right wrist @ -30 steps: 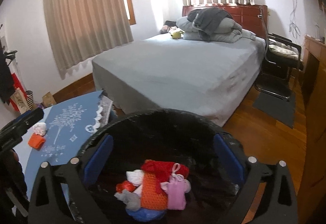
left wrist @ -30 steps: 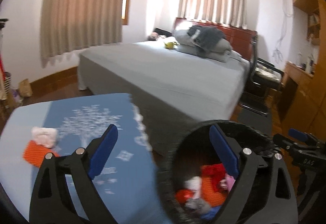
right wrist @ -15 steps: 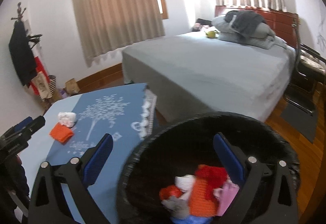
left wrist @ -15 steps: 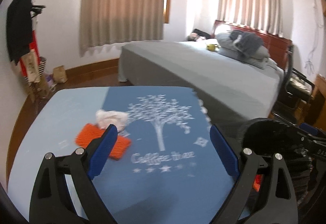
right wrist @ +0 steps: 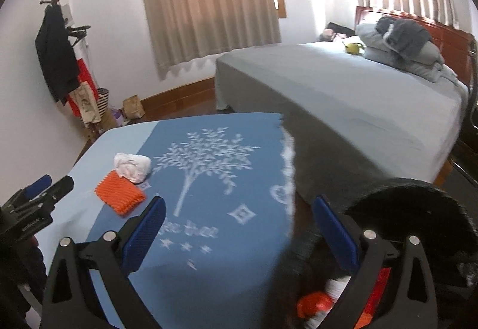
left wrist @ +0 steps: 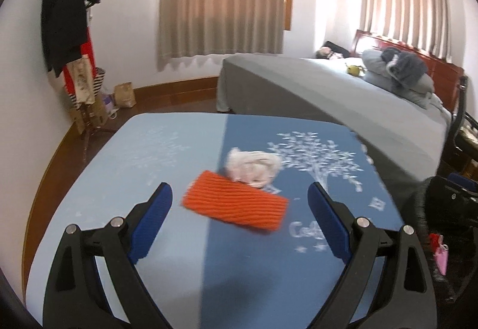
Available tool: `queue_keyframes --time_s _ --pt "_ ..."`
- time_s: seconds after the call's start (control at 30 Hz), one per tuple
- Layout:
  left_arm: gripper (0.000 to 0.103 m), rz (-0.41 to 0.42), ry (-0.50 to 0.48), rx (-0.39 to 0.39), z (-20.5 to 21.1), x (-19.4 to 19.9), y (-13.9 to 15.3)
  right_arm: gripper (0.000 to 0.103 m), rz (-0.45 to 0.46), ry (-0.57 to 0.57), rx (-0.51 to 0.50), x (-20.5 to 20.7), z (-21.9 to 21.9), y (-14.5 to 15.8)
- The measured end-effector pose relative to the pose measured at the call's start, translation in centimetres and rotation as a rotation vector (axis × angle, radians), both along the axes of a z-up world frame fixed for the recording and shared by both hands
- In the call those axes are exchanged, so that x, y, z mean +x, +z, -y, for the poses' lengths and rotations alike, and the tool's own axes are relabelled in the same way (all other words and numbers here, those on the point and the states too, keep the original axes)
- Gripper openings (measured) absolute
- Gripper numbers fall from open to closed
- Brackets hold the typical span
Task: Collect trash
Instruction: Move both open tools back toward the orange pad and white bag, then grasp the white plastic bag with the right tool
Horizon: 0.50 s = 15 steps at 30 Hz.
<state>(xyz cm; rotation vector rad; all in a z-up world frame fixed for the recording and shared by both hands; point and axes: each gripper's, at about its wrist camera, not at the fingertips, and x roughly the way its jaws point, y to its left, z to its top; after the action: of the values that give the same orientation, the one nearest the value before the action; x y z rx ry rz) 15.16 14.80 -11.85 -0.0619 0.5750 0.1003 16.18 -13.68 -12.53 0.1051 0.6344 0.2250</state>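
Note:
An orange ribbed knitted piece (left wrist: 236, 204) lies on the blue cloth-covered table (left wrist: 167, 149), with a crumpled white wad (left wrist: 253, 166) touching its far side. My left gripper (left wrist: 239, 220) is open just in front of the orange piece, which sits in line with the gap. In the right wrist view the same orange piece (right wrist: 120, 197) and white wad (right wrist: 132, 166) lie to the left. My right gripper (right wrist: 237, 232) is open and empty over the table's right edge. A black bin (right wrist: 418, 206) with several scraps inside stands at lower right.
A grey bed (right wrist: 358, 90) with piled bedding stands beyond the table. A coat rack (left wrist: 67, 30) with clothes and bags stands at the left wall. Black chair frames (left wrist: 460, 119) are at the far right. The bin (left wrist: 442, 227) borders the table's right side.
Both grippers have swung left, away from the bin and over the table. The orange piece and white wad now sit centred before my left gripper. Both stayed open.

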Motion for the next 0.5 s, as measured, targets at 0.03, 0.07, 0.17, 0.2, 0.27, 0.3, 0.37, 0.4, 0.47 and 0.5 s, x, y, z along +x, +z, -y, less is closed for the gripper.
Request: queue_keyframes --time_s 0.03,0.07,0.17,0.2,0.27,0.3,0.37,0.4,0.47,0.5 --pt "0.089 -0.003 0.007 -0.001 -0.6 0.1 -0.2 0.097 -0.001 0.016 -0.002 0.6 -1.1 -0.2" --pt "0.089 -0.006 0.018 -0.003 -1.3 0.4 -0.4 0.097 0.000 0.026 -0.005 1.0 -1.8 -0.3" --pt "0.089 -0.019 0.041 0.003 -3.0 1.4 -1.2 0.097 0.000 0.056 -0.015 2.7 -4.4 -0.8" --pt "0.089 -0.024 0.049 0.008 -3.6 1.8 -1.4 0.097 -0.002 0.062 -0.014 3.3 -5.3 -1.0" --pt "0.089 -0.033 0.062 0.010 -4.6 2.5 -1.8 0.097 -0.007 0.076 -0.007 4.6 -6.9 -1.4" --pt "0.089 -0.039 0.070 0.009 -5.3 2.9 -2.1 0.097 -0.010 0.086 -0.007 5.3 -7.8 -1.6" --pt "0.089 -0.043 0.085 0.009 -6.5 3.4 -2.5 0.097 -0.018 0.104 -0.012 6.5 -9.3 -2.1" --pt "0.089 -0.045 0.093 0.010 -7.0 3.7 -2.6 0.097 -0.023 0.114 -0.015 7.1 -10.1 -2.3" --pt "0.089 -0.053 0.112 0.010 -8.2 4.3 -3.1 0.097 -0.033 0.136 -0.017 8.3 -11.8 -2.9" --pt "0.089 -0.058 0.122 0.009 -8.8 4.7 -3.3 0.097 -0.036 0.142 -0.016 8.7 -12.3 -3.1"
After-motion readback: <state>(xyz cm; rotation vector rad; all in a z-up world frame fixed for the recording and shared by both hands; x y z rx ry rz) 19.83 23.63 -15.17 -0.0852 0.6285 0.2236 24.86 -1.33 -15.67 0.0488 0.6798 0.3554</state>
